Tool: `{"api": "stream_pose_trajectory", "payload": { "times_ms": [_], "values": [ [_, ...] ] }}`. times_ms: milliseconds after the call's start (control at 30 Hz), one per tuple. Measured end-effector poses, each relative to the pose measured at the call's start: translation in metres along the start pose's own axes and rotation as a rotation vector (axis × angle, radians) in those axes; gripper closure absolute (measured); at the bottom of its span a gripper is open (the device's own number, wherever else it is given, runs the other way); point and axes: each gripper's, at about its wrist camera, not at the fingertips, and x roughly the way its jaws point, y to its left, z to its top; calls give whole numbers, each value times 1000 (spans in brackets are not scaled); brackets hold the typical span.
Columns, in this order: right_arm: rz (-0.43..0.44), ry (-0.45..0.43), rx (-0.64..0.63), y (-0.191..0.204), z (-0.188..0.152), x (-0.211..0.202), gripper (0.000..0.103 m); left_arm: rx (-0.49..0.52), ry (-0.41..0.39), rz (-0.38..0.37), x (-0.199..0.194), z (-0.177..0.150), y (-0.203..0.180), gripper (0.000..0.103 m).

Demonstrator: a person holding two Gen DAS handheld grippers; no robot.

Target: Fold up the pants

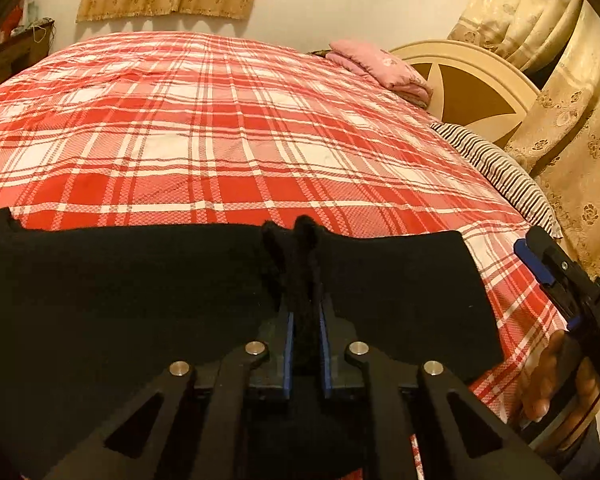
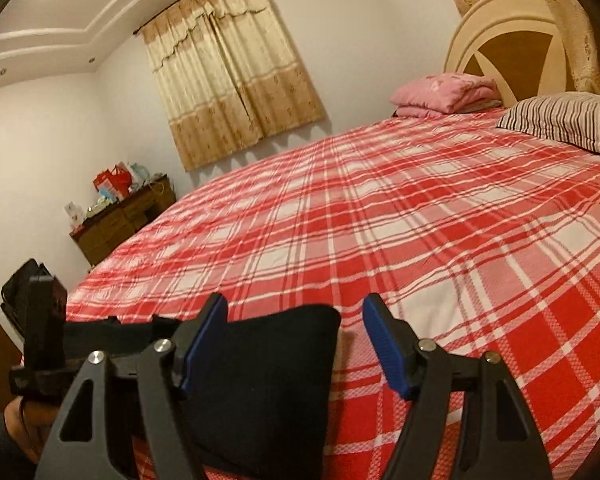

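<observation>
The left gripper (image 1: 305, 276) is clamped on a pinched ridge of the soft, limp black fabric pants (image 1: 120, 300) lying on the red plaid bedsheet (image 1: 220, 140), while the right gripper (image 2: 296, 344), jaws apart, hovers over their free corner, probably the better hold since such cloth sags.

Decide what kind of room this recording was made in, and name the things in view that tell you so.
Almost certainly a home bedroom: a large bed under a red plaid cover, a striped pillow against a rounded headboard, and curtains on the window.

My left gripper (image 1: 305, 240), right gripper (image 2: 296, 344): black linkage arms, silver pivot screws, blue ribbed pads; bare skin.
</observation>
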Motion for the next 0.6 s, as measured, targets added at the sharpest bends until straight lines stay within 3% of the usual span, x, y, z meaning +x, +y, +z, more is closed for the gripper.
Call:
{"api": "stream_pose_trajectory", "payload": {
  "times_ms": [167, 367, 600],
  "values": [
    [-8, -27, 30, -10, 4, -5, 28, -66, -42, -27, -17, 3, 13, 93],
    [13, -30, 9, -4, 2, -5, 27, -119, -87, 0, -45, 5, 41, 93],
    [33, -14, -38, 8, -2, -1, 24, -186, -51, 20, -39, 1, 67, 93]
  ]
}}
